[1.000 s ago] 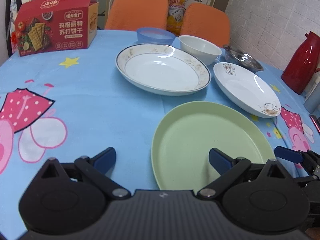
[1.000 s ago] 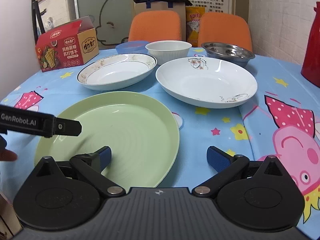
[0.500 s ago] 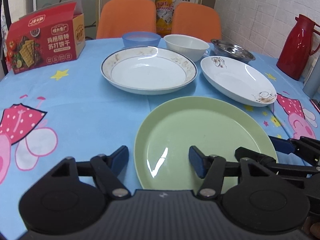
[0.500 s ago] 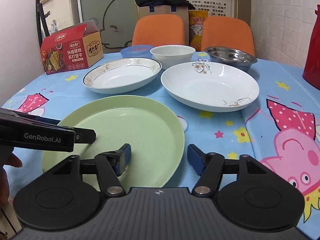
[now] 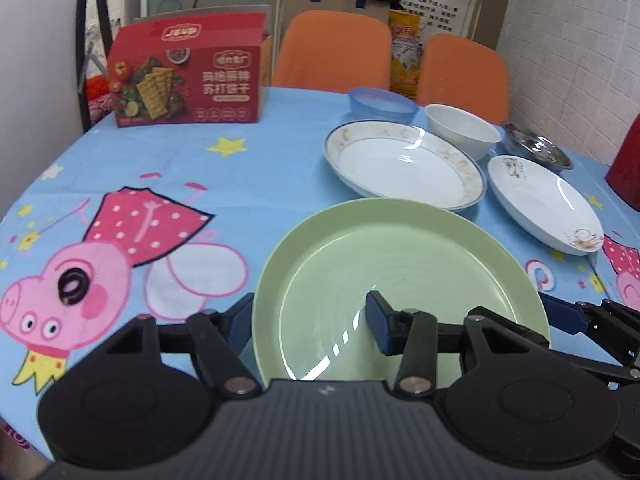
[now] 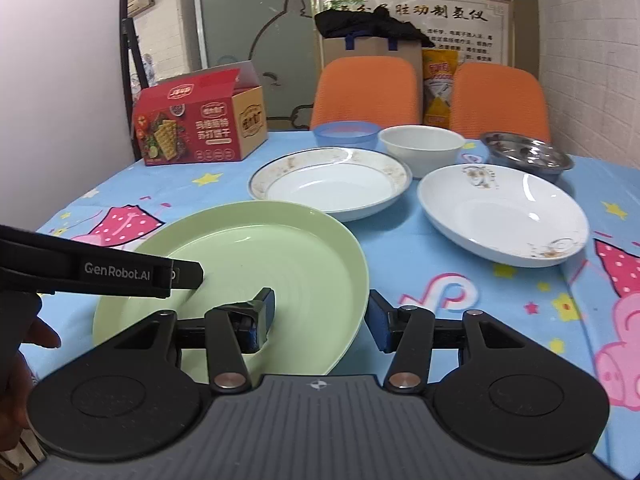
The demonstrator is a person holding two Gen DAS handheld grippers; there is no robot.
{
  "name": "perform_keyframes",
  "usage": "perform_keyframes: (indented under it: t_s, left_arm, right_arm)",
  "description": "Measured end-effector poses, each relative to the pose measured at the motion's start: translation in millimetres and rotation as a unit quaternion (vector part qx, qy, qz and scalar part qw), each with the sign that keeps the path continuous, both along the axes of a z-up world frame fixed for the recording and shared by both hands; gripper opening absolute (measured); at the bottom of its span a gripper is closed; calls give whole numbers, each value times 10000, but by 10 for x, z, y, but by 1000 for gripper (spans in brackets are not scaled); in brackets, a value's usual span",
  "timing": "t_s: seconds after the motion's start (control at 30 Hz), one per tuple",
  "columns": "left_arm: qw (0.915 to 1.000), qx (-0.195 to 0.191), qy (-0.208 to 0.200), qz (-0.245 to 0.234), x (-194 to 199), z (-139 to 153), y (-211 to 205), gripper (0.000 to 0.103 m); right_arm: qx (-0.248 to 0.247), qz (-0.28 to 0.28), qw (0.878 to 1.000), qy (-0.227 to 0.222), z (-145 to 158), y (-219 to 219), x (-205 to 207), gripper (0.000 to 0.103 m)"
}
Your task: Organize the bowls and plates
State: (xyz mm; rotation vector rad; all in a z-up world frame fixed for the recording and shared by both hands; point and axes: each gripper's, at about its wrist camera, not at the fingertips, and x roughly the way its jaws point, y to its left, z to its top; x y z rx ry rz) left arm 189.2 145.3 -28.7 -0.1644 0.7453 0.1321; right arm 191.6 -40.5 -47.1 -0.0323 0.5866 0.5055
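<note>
- The round pale green plastic plate [image 5: 400, 280] looks light and stiff, so it should lift easily; its glossy face will be slippery, and the upturned rim is the only real place to take hold
- Taking it on two opposite sides of the rim seems the steadier way, since a one-sided pinch on so wide a plate would likely let it tip
- It lies on the desk [image 5: 260, 168] with its blue cartoon-print cloth, at the near edge, just in front of the gold-patterned white ceramic plate [image 5: 404, 164]
- The left claw [image 5: 308, 320] is spread and straddles the green plate's left rim: one blue pad outside the edge, the other over the plate's inner face; neither pad plainly presses the rim yet
- The right claw [image 6: 322, 316] is likewise spread across the plate's right rim, left pad over the green face, right pad outside over the cloth; whether the pads touch the plate I cannot tell
- In the right wrist view the near side of the plate seems slightly raised off the cloth, though this may be only the lens
- The white ceramic plate with a floral sprig [image 6: 504, 216] sits right of the patterned one; both look heavier and breakable, so they want gentle setting down
- Behind them stand the translucent blue plastic bowl [image 6: 346, 134], the plain white ceramic bowl [image 6: 422, 148] and the shiny steel bowl [image 6: 528, 156], well apart from both claws
- A red cardboard cracker box [image 5: 188, 76] stands at the far left of the desk
</note>
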Motion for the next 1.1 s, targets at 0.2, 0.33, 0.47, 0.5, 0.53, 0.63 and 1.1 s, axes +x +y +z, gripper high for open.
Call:
perform_keyframes:
  t_s: [0.2, 0.33, 0.47, 0.5, 0.53, 0.63, 1.1]
  left_arm:
    - [9999, -41, 64, 94, 66, -97, 128, 46]
    - [10000, -35, 47, 0, 155, -127, 74, 47]
    - [10000, -30, 46, -8, 191, -195, 50, 60]
    - [10000, -61, 75, -12, 206, -192, 51, 62]
    - [9999, -106, 104, 4, 222, -185, 57, 63]
    - [9993, -364, 61, 3, 241, -136, 100, 68]
    - [9994, -221, -260, 36, 450, 136, 84, 71]
  right_arm:
    - [-119, 65, 9999, 81, -53, 182, 74, 89]
    - [-197, -22, 9997, 107, -66, 178, 158, 93]
    - [-291, 85, 9995, 71, -142, 197, 147, 99]
    - [-256, 114, 9995, 114, -136, 187, 155, 101]
    - [-157, 145, 9996, 191, -126, 168, 178, 103]
    - [139, 90, 9994, 301, -57, 52, 214, 103]
    - [-214, -196, 9994, -177, 186, -134, 350, 103]
